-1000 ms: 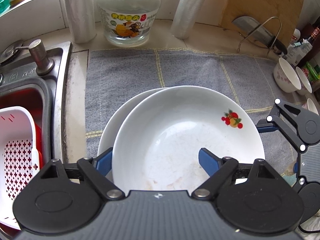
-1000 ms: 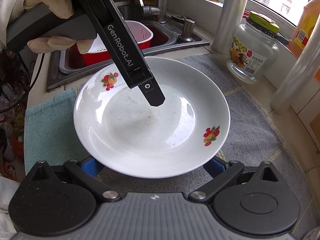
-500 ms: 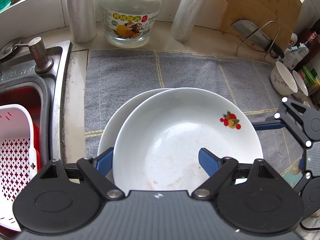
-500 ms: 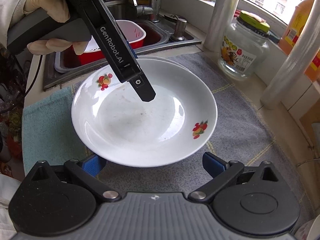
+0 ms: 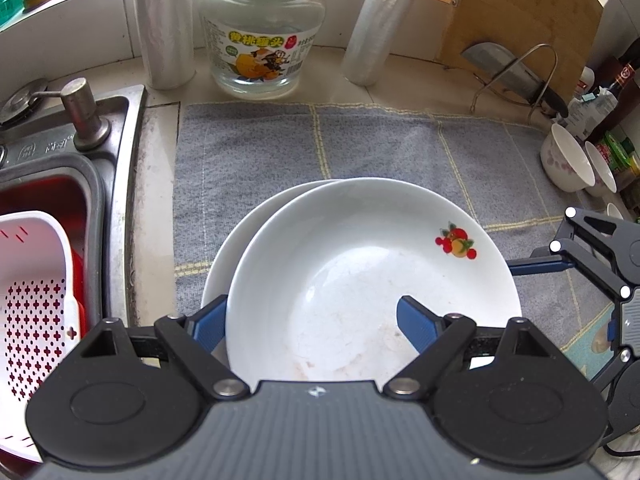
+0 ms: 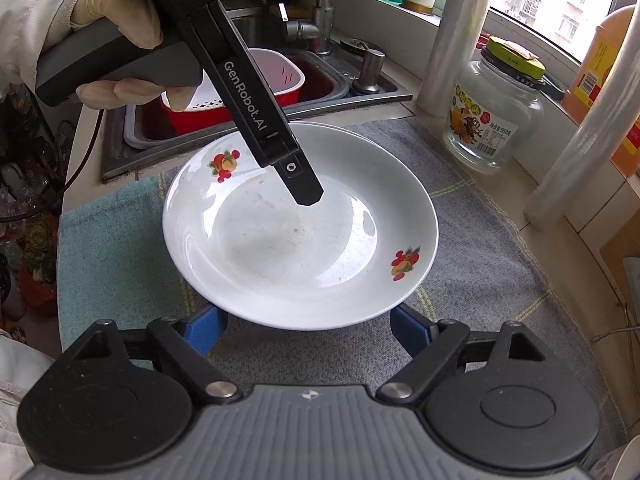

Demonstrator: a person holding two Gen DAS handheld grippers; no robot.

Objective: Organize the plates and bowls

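A white plate with fruit prints [image 5: 372, 264] rests on a second white plate [image 5: 240, 236] on the grey cloth; it also shows in the right wrist view [image 6: 300, 236]. My left gripper [image 5: 312, 322] stands open astride the near rim of the top plate, one finger inside the plate and one outside it; whether it touches is unclear. My right gripper [image 6: 308, 326] is open and empty just short of the plate's right edge, and shows in the left wrist view [image 5: 536, 266]. Small white bowls [image 5: 566, 164] stand at the far right.
A grey cloth [image 5: 380, 144] covers the counter. A glass jar [image 5: 262, 28] and two white rolls [image 5: 164, 20] stand at the back. A sink [image 5: 52, 184] with a white strainer basket [image 5: 32, 300] is at the left. A knife rack [image 5: 516, 76] and cutting board are back right.
My right gripper has drawn back from the plates, so the plate looks smaller and farther in its view. My left gripper has stayed over the plate rim.
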